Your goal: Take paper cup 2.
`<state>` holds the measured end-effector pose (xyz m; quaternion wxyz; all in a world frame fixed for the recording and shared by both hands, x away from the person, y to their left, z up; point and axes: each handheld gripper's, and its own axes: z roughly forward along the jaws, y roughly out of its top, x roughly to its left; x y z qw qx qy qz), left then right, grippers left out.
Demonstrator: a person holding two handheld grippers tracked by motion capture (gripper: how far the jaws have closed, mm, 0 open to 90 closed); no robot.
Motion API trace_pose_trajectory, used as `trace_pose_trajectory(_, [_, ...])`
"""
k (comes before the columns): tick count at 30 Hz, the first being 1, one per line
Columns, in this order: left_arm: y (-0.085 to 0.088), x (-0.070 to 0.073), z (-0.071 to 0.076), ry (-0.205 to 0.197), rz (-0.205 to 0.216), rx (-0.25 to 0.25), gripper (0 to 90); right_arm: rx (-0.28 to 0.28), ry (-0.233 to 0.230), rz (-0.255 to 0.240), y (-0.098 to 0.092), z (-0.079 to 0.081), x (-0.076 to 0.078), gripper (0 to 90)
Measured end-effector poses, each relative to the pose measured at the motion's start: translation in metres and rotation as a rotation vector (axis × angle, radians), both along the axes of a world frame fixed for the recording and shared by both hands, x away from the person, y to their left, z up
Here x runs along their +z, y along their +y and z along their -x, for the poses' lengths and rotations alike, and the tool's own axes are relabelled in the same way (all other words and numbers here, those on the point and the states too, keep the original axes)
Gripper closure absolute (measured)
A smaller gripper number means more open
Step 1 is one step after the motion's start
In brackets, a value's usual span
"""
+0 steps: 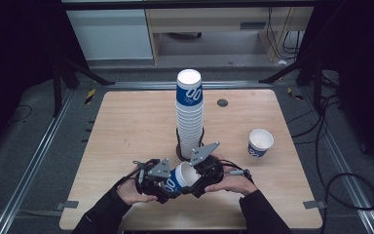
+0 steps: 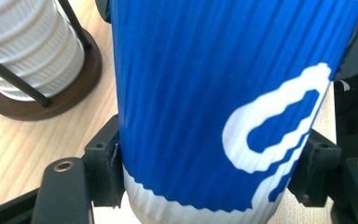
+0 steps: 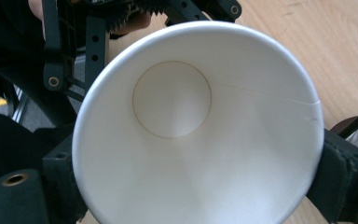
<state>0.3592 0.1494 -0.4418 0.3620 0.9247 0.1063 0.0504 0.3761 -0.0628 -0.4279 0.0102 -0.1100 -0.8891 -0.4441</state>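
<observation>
A blue-and-white ribbed paper cup [image 1: 182, 176] lies on its side in the air between my two grippers, above the table's front edge. In the left gripper view my left gripper [image 2: 209, 163] is shut on the cup [image 2: 205, 93] near its white base, a pad pressed on each side. My right gripper [image 3: 198, 168] looks straight into the cup's white mouth [image 3: 172, 100], and its pads sit against the rim on both sides. From above, the left gripper [image 1: 168, 184] is on the cup's left and the right gripper [image 1: 199, 170] on its right.
A tall stack of the same cups [image 1: 190, 112] stands in a dark wire holder [image 2: 51, 100] mid-table, just behind the grippers. One loose cup [image 1: 260, 143] stands upright to the right. The wooden table [image 1: 126, 126] has bare room on its left half.
</observation>
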Motion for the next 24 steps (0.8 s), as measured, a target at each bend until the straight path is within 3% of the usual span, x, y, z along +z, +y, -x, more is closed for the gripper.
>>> trace_pose_trajectory(7, [0.014, 0.004, -0.008, 0.011, 0.074, 0.047, 27.2, -0.064, -0.017, -0.108, -0.019, -0.004, 0.016, 8.6])
trace_pose_trajectory(14, [0.027, 0.010, -0.012, 0.010, 0.249, 0.124, 27.2, -0.133, -0.022, -0.181, -0.033, -0.009, 0.023, 8.6])
trace_pose_trajectory(19, [0.024, 0.011, -0.011, -0.002, 0.289, 0.135, 27.2, -0.131, -0.010, -0.215, -0.029, -0.009, 0.021, 8.9])
trace_pose_trajectory(24, [0.017, 0.010, -0.008, -0.007, 0.301, 0.126, 27.2, -0.117, 0.003, -0.222, -0.023, -0.009, 0.019, 9.0])
